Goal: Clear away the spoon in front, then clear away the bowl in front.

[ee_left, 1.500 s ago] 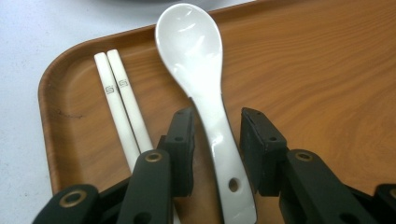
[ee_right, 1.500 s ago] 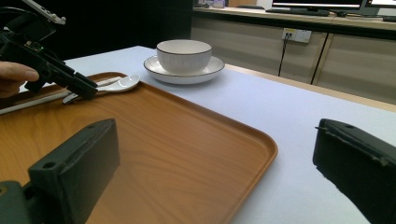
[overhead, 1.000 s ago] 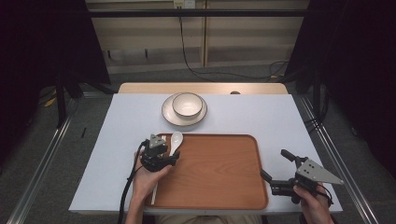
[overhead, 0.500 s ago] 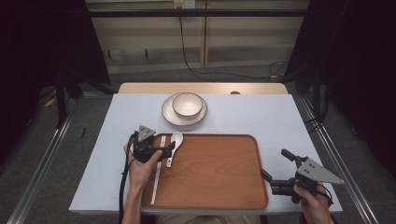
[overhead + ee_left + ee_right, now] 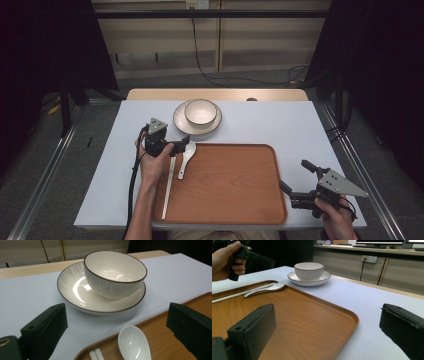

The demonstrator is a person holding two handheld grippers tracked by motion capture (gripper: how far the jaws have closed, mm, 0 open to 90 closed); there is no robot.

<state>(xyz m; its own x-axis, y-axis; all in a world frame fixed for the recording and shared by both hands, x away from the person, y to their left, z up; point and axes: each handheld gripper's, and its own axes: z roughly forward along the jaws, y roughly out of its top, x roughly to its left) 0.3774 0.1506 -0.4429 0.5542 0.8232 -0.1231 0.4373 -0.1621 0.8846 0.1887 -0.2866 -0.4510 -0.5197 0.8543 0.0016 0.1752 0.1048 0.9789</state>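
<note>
A white ceramic spoon (image 5: 185, 155) lies on the wooden tray (image 5: 235, 195) near its far left corner, beside a pair of white chopsticks (image 5: 168, 188). My left gripper (image 5: 180, 145) hovers just left of the spoon's bowl (image 5: 133, 343). Its jaws have just been opening and stand open, gripping nothing. A white bowl (image 5: 200, 111) sits in a white plate (image 5: 181, 121) beyond the tray. My right gripper (image 5: 296, 175) rests open at the tray's right edge, its jaws (image 5: 327, 307) empty over the tray corner (image 5: 342, 322).
A white cloth (image 5: 280, 122) covers the table. A bare wooden strip (image 5: 150, 94) runs along the far edge. Metal rails (image 5: 45, 180) flank the table on the floor. The left hand and its gripper (image 5: 259, 260) appear far off in the right gripper view.
My left gripper has opened, let go of the spoon and drawn off to the left and farther away, rising a little. The spoon lies on the tray. The right gripper has kept still.
</note>
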